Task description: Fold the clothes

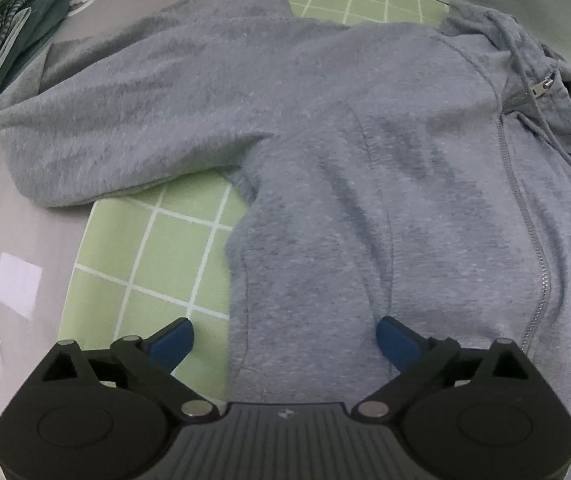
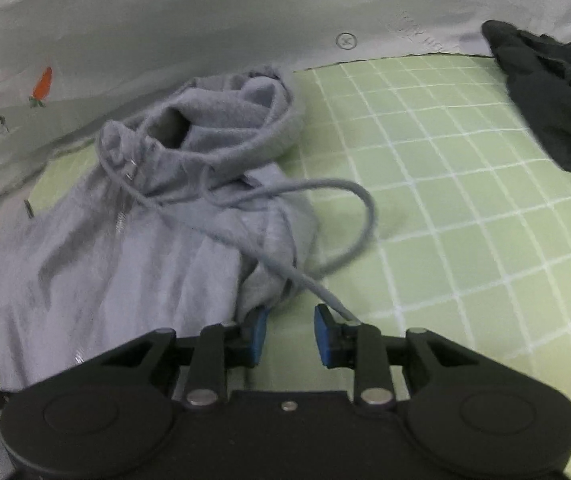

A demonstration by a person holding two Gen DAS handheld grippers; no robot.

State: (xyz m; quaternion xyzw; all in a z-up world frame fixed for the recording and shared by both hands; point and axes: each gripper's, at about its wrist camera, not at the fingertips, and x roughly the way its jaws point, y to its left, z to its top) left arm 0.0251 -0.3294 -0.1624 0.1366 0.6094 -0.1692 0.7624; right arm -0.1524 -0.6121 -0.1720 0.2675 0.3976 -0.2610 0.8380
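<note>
The grey zip hoodie (image 1: 365,152) lies front side up on a green mat (image 1: 145,248) printed with a white grid. One sleeve (image 1: 117,120) stretches sideways off the mat onto the grey table (image 1: 13,260). The hood (image 2: 221,120) is bunched at the top, and a drawstring (image 2: 325,208) loops loose across the mat.

Handling: the fabric appears to be thick, soft fleece. Expect it to be light, limp and non-slippery, to sag when lifted, and to hold a fold once laid flat. The zip (image 1: 525,240) adds a slightly stiffer line down the middle. Take hold at a hem, side seam or cuff, where a doubled layer fills the fingers. Avoid the drawstring; it will slide and drag the hood.

The left gripper (image 1: 285,340) stands wide, straddling the lower side edge of the body, with no pad pressing. The right gripper (image 2: 289,336) is narrow but holds nothing; its left pad (image 2: 259,334) touches a bunched fold of fabric, and the drawstring end lies by the other.

A dark garment (image 2: 557,100) lies well apart, and folded clothes (image 1: 1,48) sit at the table edge.
</note>
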